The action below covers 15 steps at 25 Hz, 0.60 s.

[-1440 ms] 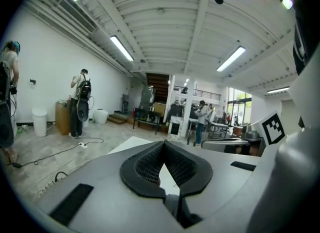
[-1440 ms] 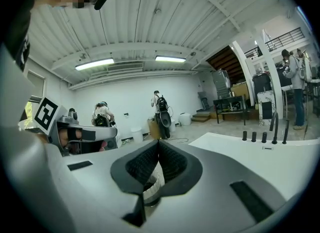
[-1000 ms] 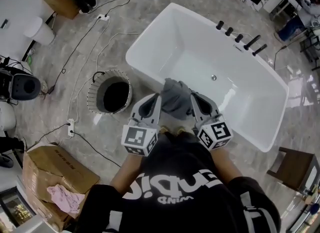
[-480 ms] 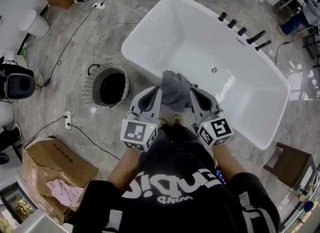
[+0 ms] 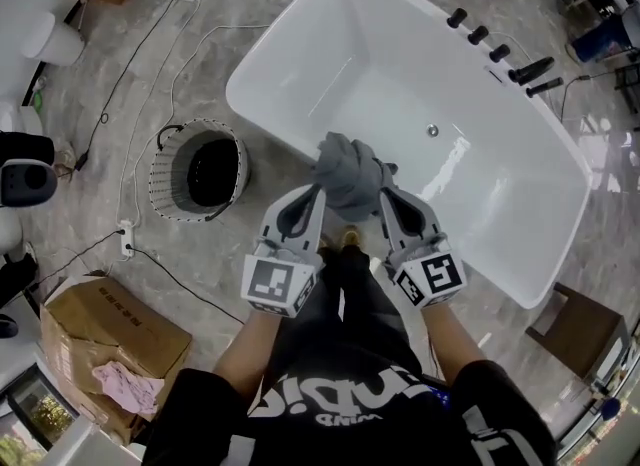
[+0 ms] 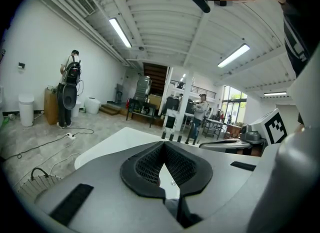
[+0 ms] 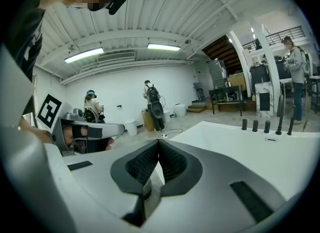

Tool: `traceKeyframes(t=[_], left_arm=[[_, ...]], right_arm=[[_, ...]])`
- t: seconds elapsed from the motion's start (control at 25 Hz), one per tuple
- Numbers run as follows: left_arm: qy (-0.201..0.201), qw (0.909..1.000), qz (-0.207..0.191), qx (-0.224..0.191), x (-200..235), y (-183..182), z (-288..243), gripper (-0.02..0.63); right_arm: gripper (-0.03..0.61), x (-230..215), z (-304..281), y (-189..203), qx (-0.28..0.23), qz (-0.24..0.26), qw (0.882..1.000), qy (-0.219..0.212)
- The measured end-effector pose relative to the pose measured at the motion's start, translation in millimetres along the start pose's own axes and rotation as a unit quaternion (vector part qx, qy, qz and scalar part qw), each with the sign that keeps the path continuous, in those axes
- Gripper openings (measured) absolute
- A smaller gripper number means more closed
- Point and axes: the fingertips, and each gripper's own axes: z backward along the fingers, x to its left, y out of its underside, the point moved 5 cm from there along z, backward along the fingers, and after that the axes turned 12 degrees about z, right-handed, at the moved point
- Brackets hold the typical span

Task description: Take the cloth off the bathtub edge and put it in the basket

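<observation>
A crumpled grey cloth (image 5: pixel 347 171) lies over the near edge of the white bathtub (image 5: pixel 300 44). My left gripper (image 5: pixel 316 192) sits just at the cloth's near left side and my right gripper (image 5: pixel 384 193) at its near right side. Both point toward the tub. The left gripper (image 6: pixel 163 143) shows its jaws met at the tips with nothing between them, and the right gripper (image 7: pixel 158 141) looks the same. The round wire basket (image 5: pixel 160 179) with a dark inside stands on the floor left of the tub, also low at the left as the basket (image 6: pixel 37 182).
Black taps (image 5: pixel 500 54) line the tub's far rim. Cables (image 5: pixel 130 134) and a power strip (image 5: pixel 125 239) run over the floor near the basket. A cardboard box (image 5: pixel 110 339) with a pink rag (image 5: pixel 120 379) is at lower left, a wooden stool (image 5: pixel 575 329) at lower right.
Both grippers have come down and forward toward the tub's edge, closer to the cloth. The cloth has stayed on the edge. Both stay shut.
</observation>
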Motion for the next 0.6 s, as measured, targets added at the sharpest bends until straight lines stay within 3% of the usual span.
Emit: traceKeyframes(t=[0.28, 0.6], left_arm=[[0.007, 0.9999, 0.008, 0.006, 17, 37, -36, 0.014], [0.004, 0.9998, 0.014, 0.015, 11, 55, -44, 0.014]], right_arm=[[0.014, -14, -16, 48, 0.009, -0.003, 1.0, 0.004], [0.014, -20, -13, 54, -0.008, -0.014, 1.0, 0.006]])
